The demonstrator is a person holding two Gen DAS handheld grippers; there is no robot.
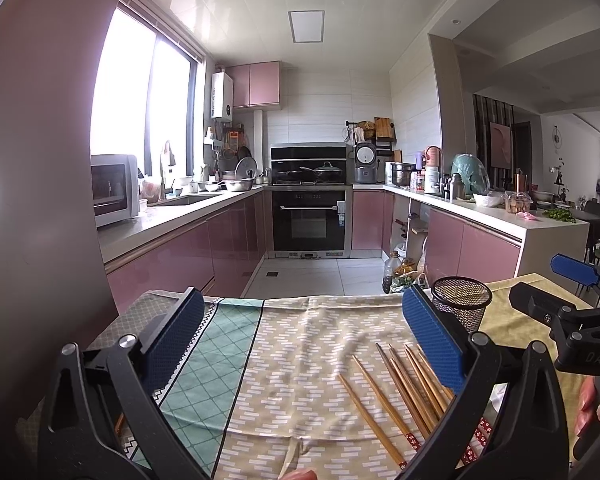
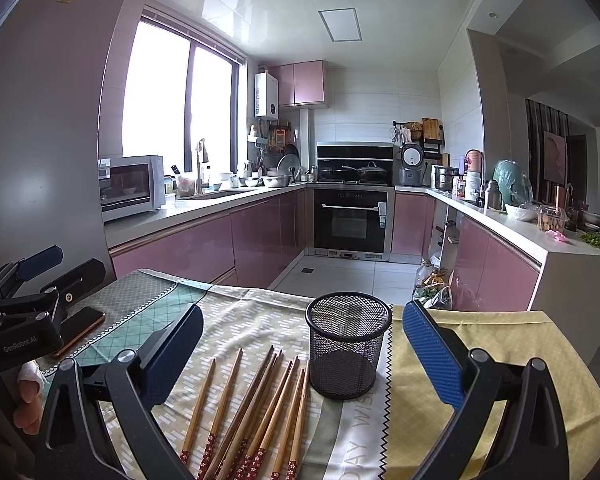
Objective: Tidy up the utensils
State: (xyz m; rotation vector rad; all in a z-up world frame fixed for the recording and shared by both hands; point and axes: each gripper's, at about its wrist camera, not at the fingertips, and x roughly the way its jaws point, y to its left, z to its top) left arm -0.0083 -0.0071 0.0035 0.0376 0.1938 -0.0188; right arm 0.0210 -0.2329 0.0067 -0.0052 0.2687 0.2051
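Note:
Several wooden chopsticks [image 2: 256, 408] with red patterned ends lie fanned on the patterned cloth, just left of a black mesh holder [image 2: 346, 344] that stands upright and empty. In the left wrist view the chopsticks [image 1: 396, 388] lie by the right finger and the holder [image 1: 462, 304] stands behind it. My left gripper [image 1: 302, 340] is open and empty above the cloth. My right gripper [image 2: 302, 356] is open and empty, with the chopsticks and holder between its fingers. Each gripper shows at the edge of the other's view.
The table is covered with a patterned cloth [image 2: 480, 344]. A phone [image 2: 82, 330] lies at its left side under the left gripper. Beyond the far edge are the kitchen floor, pink cabinets [image 2: 204, 248], and bottles and bags [image 2: 430, 280] on the floor.

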